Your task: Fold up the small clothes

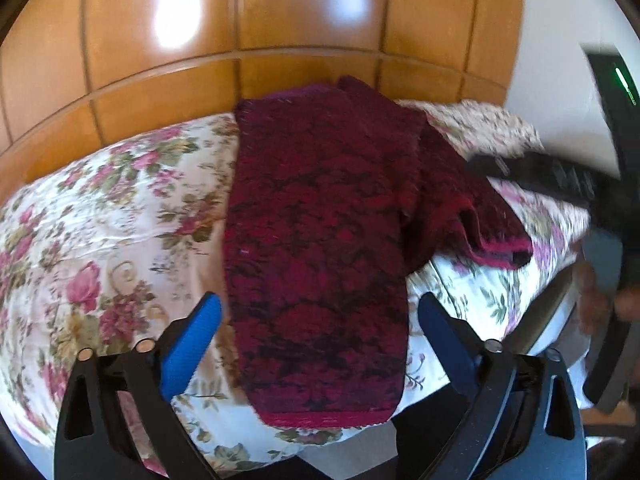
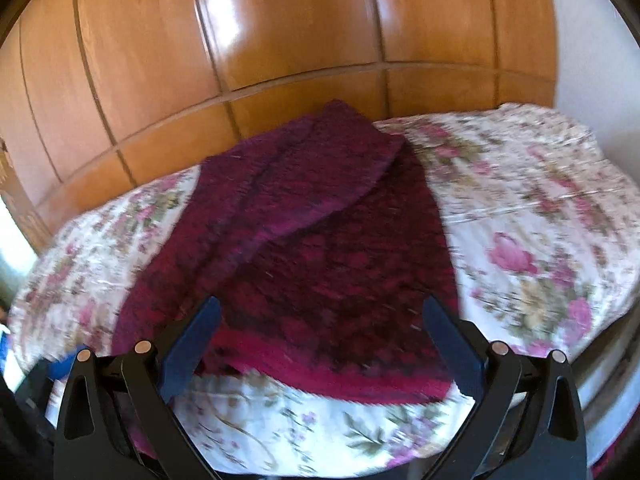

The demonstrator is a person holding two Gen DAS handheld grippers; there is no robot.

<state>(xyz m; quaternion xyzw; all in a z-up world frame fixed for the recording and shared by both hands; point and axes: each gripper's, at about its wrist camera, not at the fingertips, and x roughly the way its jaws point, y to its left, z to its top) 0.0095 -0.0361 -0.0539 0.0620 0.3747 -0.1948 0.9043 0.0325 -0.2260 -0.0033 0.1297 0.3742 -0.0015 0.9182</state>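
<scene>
Left wrist view: dark red patterned knitted garment (image 1: 320, 240) lies partly folded on the floral-covered bed (image 1: 100, 220), at 12 o'clock between the left hand-held gripper's (image 1: 318, 320) spread, empty fingers. Right hand-held gripper (image 2: 320, 320) likewise gapes empty above it.

Under my jaws there is a bed covered with a white bedspread (image 1: 100, 216) printed with pink roses and green leaves; in my right view the same bedspread (image 2: 532, 216) reaches to the far corner by the wall. Directly on it lies a dark red knitted garment (image 1: 320, 248), stretched long from the near edge toward the wooden panels (image 1: 280, 20) behind the bed. In my right view the garment (image 2: 320, 264) has one part folded over itself, with a brighter red hem near me.
</scene>
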